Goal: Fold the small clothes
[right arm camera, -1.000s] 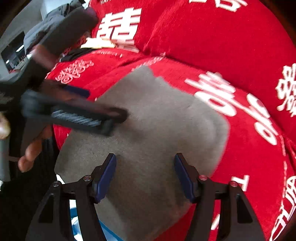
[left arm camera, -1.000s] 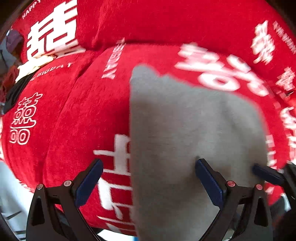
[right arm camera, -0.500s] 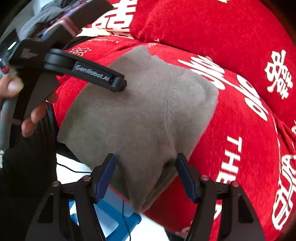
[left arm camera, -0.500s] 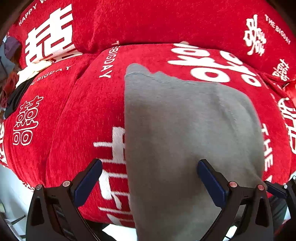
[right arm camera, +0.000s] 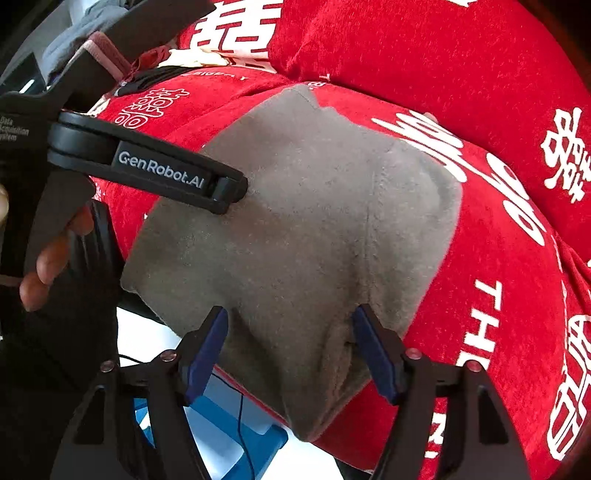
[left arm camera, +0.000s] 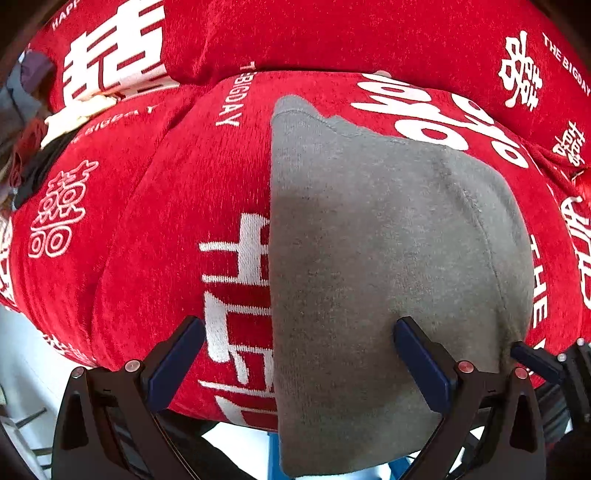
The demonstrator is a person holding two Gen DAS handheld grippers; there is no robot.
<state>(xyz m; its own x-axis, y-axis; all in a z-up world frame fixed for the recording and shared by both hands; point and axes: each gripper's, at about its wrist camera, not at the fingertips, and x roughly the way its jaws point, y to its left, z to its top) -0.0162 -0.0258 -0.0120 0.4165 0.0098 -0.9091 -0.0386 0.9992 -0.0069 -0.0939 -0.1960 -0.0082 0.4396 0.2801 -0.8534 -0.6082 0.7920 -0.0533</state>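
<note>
We find a grey garment (left arm camera: 376, 258) lying flat on a red cover (left arm camera: 177, 206) printed with white characters, over a cushioned seat. Its near end hangs over the seat's front edge, and its far end reaches toward the back cushion (left arm camera: 332, 33). A seam runs along its right side.

The left gripper (left arm camera: 299, 362) stands wide, one finger over the red cover, the other over the garment; we see no cloth pinched between them. The right gripper (right arm camera: 290, 350) also stands fairly wide and its jaws have just been opening. Its blue pads (right arm camera: 207, 347) flank the garment's overhanging end without pressing it. A hand (right arm camera: 48, 258) carries the left gripper at the garment's left side.
</note>
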